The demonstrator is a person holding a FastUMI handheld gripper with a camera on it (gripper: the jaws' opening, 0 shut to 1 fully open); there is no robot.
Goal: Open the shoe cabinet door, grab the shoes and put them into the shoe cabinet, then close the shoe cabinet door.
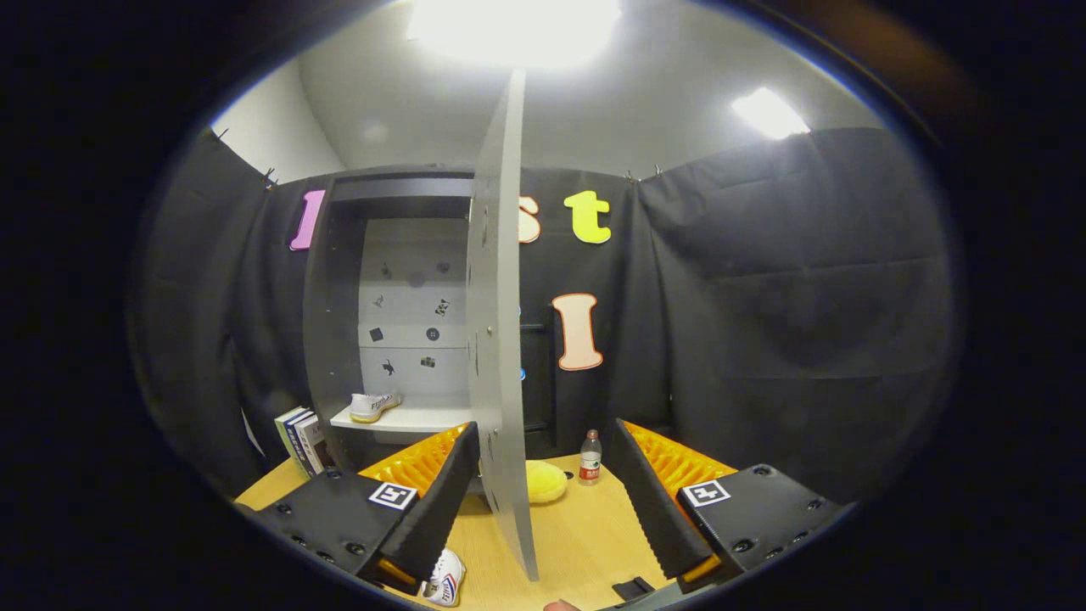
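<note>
The grey shoe cabinet (339, 280) stands on the wooden table with its door (501, 339) swung wide, edge-on toward me. One white shoe (373, 406) lies on the cabinet's white shelf (416, 418). A second white shoe (445, 580) lies on the table beside my left finger, close below it. My gripper (543, 509) is open; the door's lower edge stands between the two fingers, nearer the left one, and neither finger presses on it.
A yellow soft object (545, 481) and a small water bottle (590, 457) sit on the table (585, 535) beyond the fingers, right of the door. Several books (301, 441) stand left of the cabinet. Black cloth walls close the booth behind and right.
</note>
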